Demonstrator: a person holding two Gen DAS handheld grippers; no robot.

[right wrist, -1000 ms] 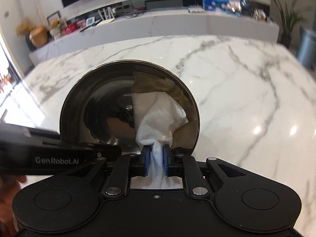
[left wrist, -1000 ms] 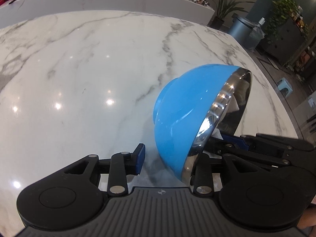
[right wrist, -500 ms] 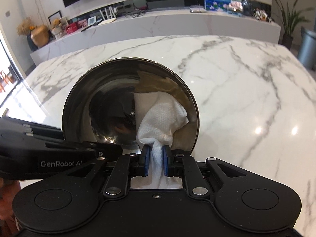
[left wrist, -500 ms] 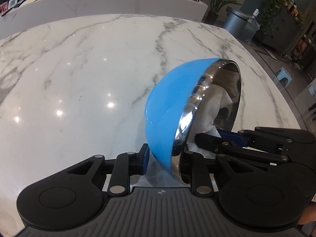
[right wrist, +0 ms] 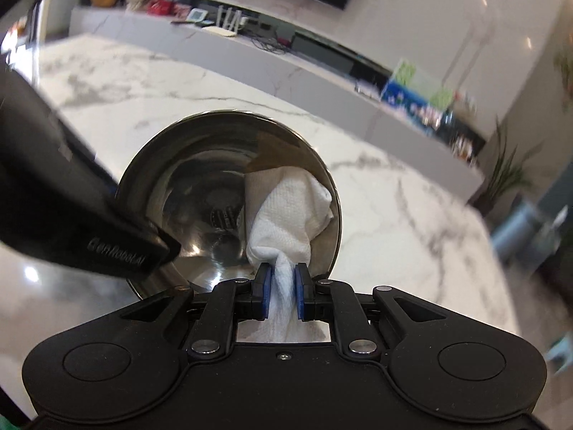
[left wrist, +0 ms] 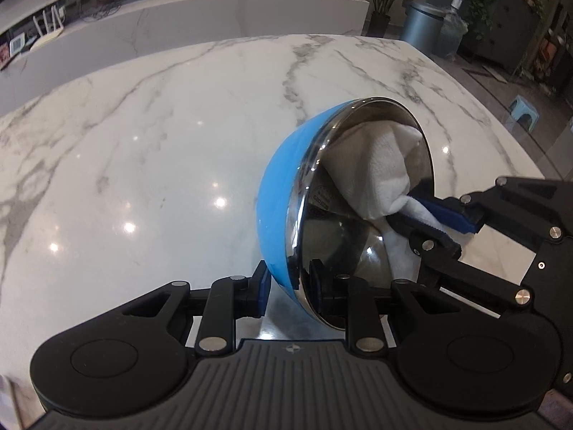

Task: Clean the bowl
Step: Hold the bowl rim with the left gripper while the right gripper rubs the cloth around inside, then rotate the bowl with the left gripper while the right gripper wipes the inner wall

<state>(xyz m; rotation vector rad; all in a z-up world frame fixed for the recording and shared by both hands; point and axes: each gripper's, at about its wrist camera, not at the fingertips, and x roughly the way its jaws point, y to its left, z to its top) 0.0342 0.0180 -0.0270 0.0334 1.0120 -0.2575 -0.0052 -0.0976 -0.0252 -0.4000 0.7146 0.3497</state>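
A bowl (left wrist: pixel 283 193), blue outside and shiny steel inside, is held on its side above the marble table (left wrist: pixel 143 143). My left gripper (left wrist: pixel 288 285) is shut on the bowl's lower rim, one finger outside, one inside. My right gripper (right wrist: pixel 283 292) is shut on a white paper towel (right wrist: pixel 286 218) and presses it against the right inner wall of the bowl (right wrist: pixel 200 179). In the left wrist view the towel (left wrist: pixel 376 168) fills the upper part of the bowl and the right gripper (left wrist: pixel 437 220) reaches in from the right.
The left gripper's body (right wrist: pixel 53 186) crosses the left side of the right wrist view. A long marble counter (left wrist: pixel 215 25) with small items runs behind the table. A grey bin (left wrist: pixel 424 32), plants and a small blue stool (left wrist: pixel 524 111) stand on the floor to the right.
The bowl has turned so its opening faces the left wrist camera more. The towel has shifted along the inner wall. The right wrist view has tilted and blurred with motion.
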